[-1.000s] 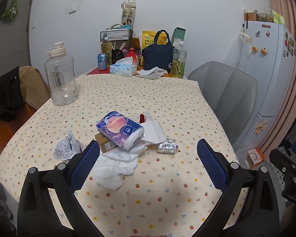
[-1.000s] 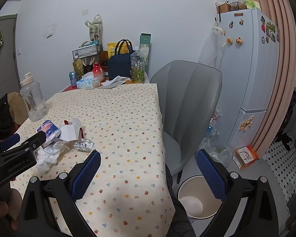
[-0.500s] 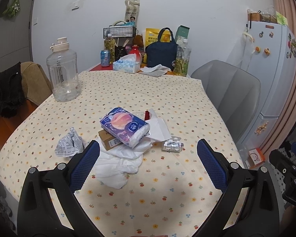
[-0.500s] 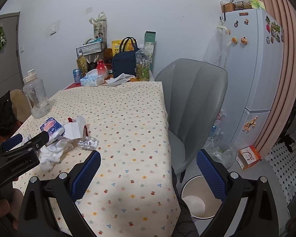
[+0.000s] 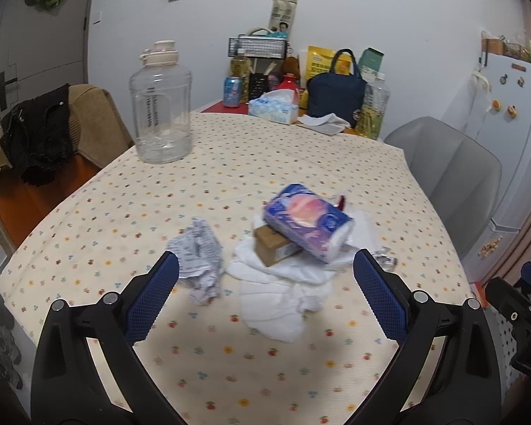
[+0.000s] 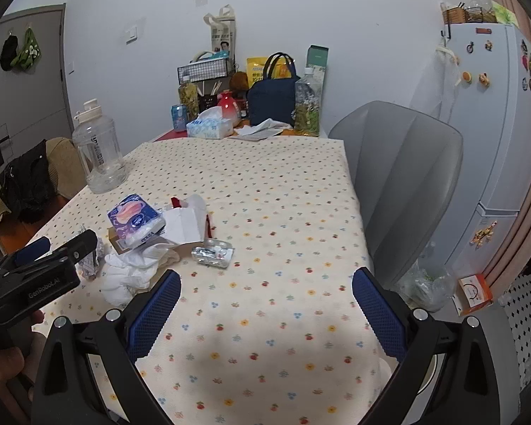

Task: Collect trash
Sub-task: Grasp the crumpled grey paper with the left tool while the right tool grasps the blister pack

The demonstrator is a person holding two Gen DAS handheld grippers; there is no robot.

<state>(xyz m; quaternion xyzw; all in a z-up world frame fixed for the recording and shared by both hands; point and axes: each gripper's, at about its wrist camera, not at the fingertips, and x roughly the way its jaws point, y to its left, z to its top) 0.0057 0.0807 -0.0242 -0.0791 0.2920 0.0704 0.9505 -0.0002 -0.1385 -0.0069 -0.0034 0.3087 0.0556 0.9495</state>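
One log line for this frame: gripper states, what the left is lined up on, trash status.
left gripper: open, empty | right gripper: open, empty | left faces: crumpled paper, white plastic bag | trash pile on table: untouched

Cream, flower-dotted tablecloth [image 5: 301, 156]; purple-and-pink tissue pack [image 5: 306, 225]; white crumpled paper [image 5: 279, 294].

Brown box [image 5: 273, 248] mostly hidden under the tissue pack [image 5: 306, 221], label too small to read; the red item [image 6: 176, 202] behind that pack shows only a sliver in both views. Left wrist view: blister pack [image 5: 384, 259] right of the tissue pack half covered by the left tool [image 5: 265, 301], whole trash pile blurred. Right wrist view: crumpled paper [image 6: 90, 264] left of the pack partly behind that tool's body, bin rim [image 6: 429, 372] past the surface [image 6: 283, 184] edge barely visible behind the right tool [image 6: 266, 313].
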